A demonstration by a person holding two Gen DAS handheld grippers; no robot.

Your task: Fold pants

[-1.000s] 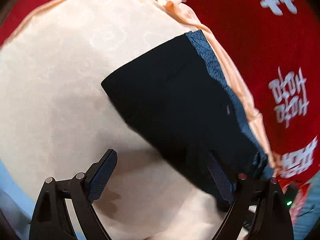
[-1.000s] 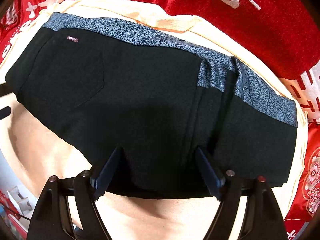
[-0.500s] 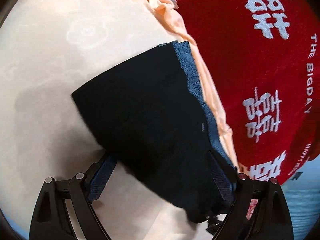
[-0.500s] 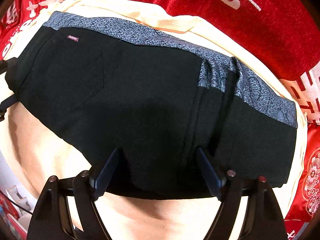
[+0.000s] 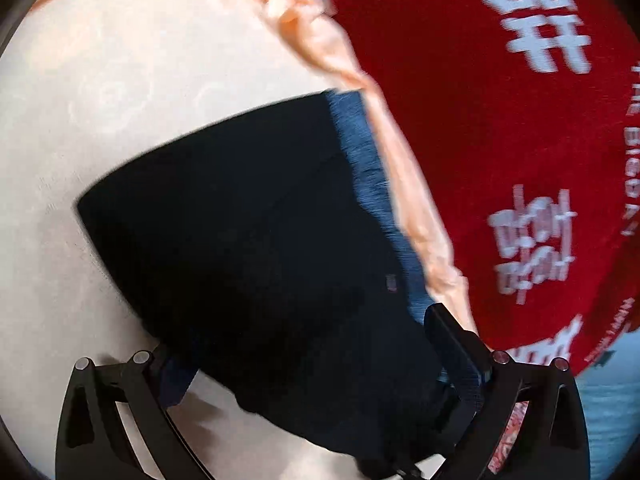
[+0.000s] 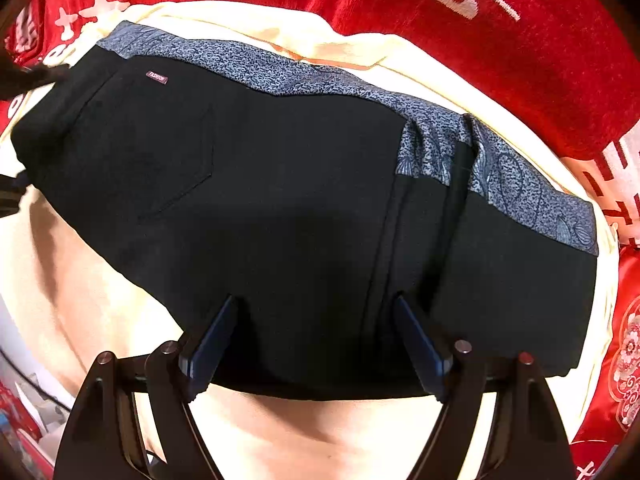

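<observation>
The folded black pants (image 6: 280,208) with a blue-grey patterned waistband (image 6: 320,76) lie on a cream cloth (image 6: 100,300). In the left wrist view the pants (image 5: 248,240) fill the middle, waistband on the right. My left gripper (image 5: 308,344) is open, its jaws straddling the near end of the pants, the left finger partly under the fabric edge. My right gripper (image 6: 316,332) is open, its jaws resting over the near folded edge of the pants, not closed on it. A dark shape at the far left of the right wrist view looks like the left gripper (image 6: 24,80).
A red cloth with white characters (image 5: 520,140) lies beyond the cream cloth (image 5: 100,100), which has a bunched peach hem (image 5: 400,152). The red cloth also shows in the right wrist view (image 6: 480,40). Clutter sits at the lower left (image 6: 20,420).
My left gripper has moved forward to the pants' end, so its open jaws now straddle the fabric. The right gripper and the pants have stayed nearly still.
</observation>
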